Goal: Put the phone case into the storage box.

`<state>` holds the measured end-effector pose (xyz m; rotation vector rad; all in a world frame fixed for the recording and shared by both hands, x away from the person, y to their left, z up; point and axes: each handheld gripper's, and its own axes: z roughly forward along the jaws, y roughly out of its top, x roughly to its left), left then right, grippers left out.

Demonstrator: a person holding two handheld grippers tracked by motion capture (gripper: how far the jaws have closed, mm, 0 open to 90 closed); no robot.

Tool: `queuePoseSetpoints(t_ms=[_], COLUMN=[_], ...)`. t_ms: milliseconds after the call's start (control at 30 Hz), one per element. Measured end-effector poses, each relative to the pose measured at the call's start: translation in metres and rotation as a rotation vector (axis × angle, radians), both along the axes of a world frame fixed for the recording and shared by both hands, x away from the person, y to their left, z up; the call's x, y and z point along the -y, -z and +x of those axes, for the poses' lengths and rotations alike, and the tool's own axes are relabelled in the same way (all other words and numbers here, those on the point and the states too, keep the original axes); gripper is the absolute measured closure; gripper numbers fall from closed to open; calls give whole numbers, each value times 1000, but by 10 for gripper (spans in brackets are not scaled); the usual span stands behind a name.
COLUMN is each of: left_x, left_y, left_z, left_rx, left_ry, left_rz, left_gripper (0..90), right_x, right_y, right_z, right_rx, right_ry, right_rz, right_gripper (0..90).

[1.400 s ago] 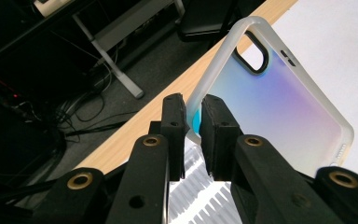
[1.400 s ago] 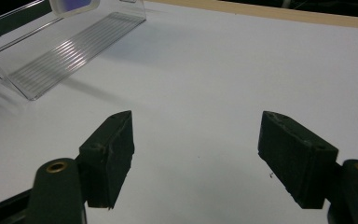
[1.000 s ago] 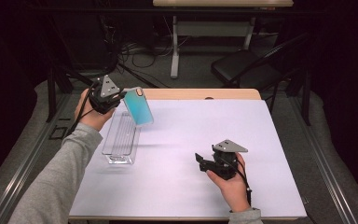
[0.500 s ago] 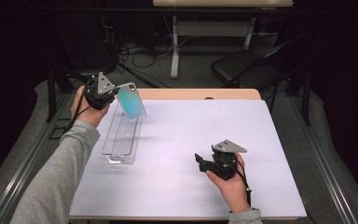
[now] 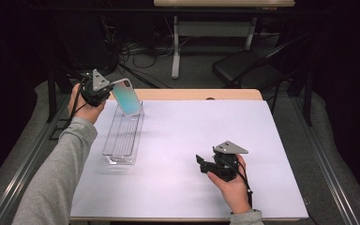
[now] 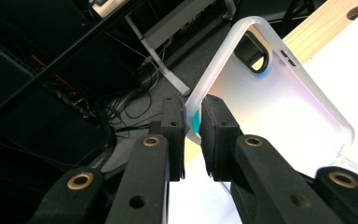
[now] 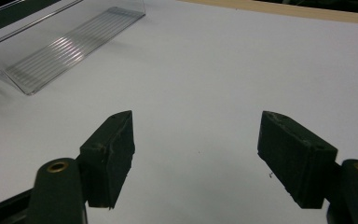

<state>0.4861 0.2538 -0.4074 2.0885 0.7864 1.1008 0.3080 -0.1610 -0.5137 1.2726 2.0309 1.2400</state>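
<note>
An iridescent phone case (image 5: 127,97) hangs tilted in the air over the far end of a clear plastic tray (image 5: 122,136). My left gripper (image 5: 104,90) is shut on the case's rim at the far left of the table. In the left gripper view its two pads pinch the translucent edge of the phone case (image 6: 279,98), whose camera cut-out points away from me; the left gripper (image 6: 193,122) is shut there. My right gripper (image 5: 200,163) rests low over the white table sheet at the near right, open with nothing between its jaws, as the right gripper (image 7: 196,154) view confirms.
The clear ribbed tray (image 7: 60,51) lies lengthwise on the left part of the white sheet (image 5: 192,140). A wooden table edge (image 5: 201,94) shows at the back. Beyond it stand a chair (image 5: 248,70) and cables on the dark floor.
My left gripper has carried the phone case leftwards and away, from over the tray's middle towards its far end. The right hand has stayed where it was.
</note>
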Motion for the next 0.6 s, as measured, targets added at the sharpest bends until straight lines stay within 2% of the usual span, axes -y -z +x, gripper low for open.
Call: queuePoseSetpoints(t_ms=[367, 600], left_x=[-3, -3], left_y=[3, 7], left_z=[8, 13], left_rx=[27, 28], left_ry=[-18, -14], left_rz=[13, 34], left_gripper=[805, 806], right_x=[2, 5], right_y=[-1, -1], right_z=[-1, -1], right_rx=[1, 5], right_ry=[6, 12], right_rz=[5, 10], right_gripper=[268, 268])
